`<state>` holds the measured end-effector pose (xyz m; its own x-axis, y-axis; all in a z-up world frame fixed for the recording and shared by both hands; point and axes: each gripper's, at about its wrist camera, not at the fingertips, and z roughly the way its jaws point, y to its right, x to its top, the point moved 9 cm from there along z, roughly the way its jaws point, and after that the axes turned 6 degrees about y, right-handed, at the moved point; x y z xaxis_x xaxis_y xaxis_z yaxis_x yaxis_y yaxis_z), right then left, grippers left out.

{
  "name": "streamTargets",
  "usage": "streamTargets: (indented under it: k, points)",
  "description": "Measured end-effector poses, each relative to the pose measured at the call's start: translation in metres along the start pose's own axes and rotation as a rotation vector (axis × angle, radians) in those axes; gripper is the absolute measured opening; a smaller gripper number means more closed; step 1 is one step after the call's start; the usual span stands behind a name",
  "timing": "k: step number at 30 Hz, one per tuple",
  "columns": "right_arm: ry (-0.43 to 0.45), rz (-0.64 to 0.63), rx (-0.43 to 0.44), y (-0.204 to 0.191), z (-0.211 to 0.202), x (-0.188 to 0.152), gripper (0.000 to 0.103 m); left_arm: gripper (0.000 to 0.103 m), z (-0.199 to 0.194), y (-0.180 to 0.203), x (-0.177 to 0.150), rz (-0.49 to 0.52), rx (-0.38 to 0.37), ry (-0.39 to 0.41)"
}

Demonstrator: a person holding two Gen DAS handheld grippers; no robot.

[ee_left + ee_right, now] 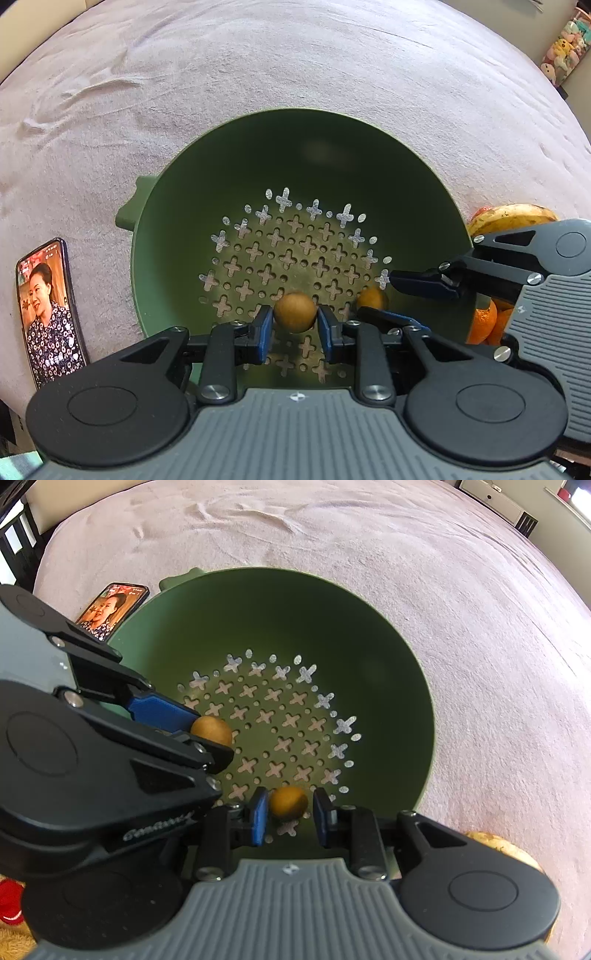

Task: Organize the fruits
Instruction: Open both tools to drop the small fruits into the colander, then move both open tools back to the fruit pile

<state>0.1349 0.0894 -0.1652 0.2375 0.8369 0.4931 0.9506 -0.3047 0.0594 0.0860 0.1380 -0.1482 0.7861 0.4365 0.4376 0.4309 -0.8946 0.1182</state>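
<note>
Pink, napped fabric covers the bed that carries everything. On it sits a green colander with cross-shaped holes in its floor, a phone lying just beside its left rim, and a banana and oranges piled outside its right rim.

Both grippers reach steeply down into the colander side by side. The left gripper has a small brown round fruit between its fingers; a thin gap seems to show at each pad, so the pinch looks just let go, with the fruit resting low on the near wall. The right gripper brackets a second small fruit, which lies nearer its left finger with clear space on the right; the log reads it as fully closed, but the pads look apart from it.

Each fruit lies dead ahead of its own fingers, round, with no long axis to mind. My judgement: both are delivered and lifting straight back should clear them.
</note>
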Motion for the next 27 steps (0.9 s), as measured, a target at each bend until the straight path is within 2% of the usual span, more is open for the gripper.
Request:
streamTargets:
  k: [4, 5, 6, 7, 9, 10, 15, 16, 19, 22, 27]
  points:
    - [0.0, 0.015, 0.005, 0.0, -0.005, 0.0, 0.024, 0.035, -0.002, 0.001, 0.001, -0.013, -0.01, 0.0]
    - [0.002, 0.014, 0.002, 0.001, -0.005, 0.0, 0.027, 0.036, -0.004, 0.001, 0.002, -0.02, -0.014, 0.001]
    - [0.005, 0.012, -0.004, 0.001, -0.007, 0.0, 0.03, 0.039, -0.006, 0.001, 0.003, -0.026, -0.017, 0.007]
    - [0.012, 0.009, -0.012, 0.001, -0.009, 0.001, 0.033, 0.046, -0.008, 0.002, 0.005, -0.031, -0.021, 0.017]
    - [0.028, 0.009, -0.017, 0.001, -0.015, 0.001, 0.033, 0.057, -0.013, 0.003, 0.008, -0.029, -0.012, 0.039]
    - [0.038, 0.011, -0.018, 0.001, -0.019, 0.002, 0.034, 0.059, -0.016, 0.004, 0.009, -0.025, -0.011, 0.047]
    - [0.094, 0.029, -0.061, 0.003, -0.038, 0.004, 0.039, 0.06, -0.032, 0.01, 0.017, -0.028, -0.046, 0.092]
    - [0.107, 0.033, -0.076, 0.004, -0.042, 0.004, 0.044, 0.062, -0.035, 0.012, 0.019, -0.025, -0.049, 0.106]
    - [0.153, 0.049, -0.134, 0.006, -0.061, 0.0, 0.047, 0.064, -0.043, 0.016, 0.021, -0.013, -0.052, 0.145]
    - [0.2, 0.085, -0.194, 0.012, -0.08, -0.007, 0.057, 0.064, -0.05, 0.021, 0.024, -0.015, -0.072, 0.181]
    - [0.275, 0.209, -0.277, 0.023, -0.113, -0.033, 0.057, 0.065, -0.063, 0.038, 0.026, 0.024, -0.123, 0.241]
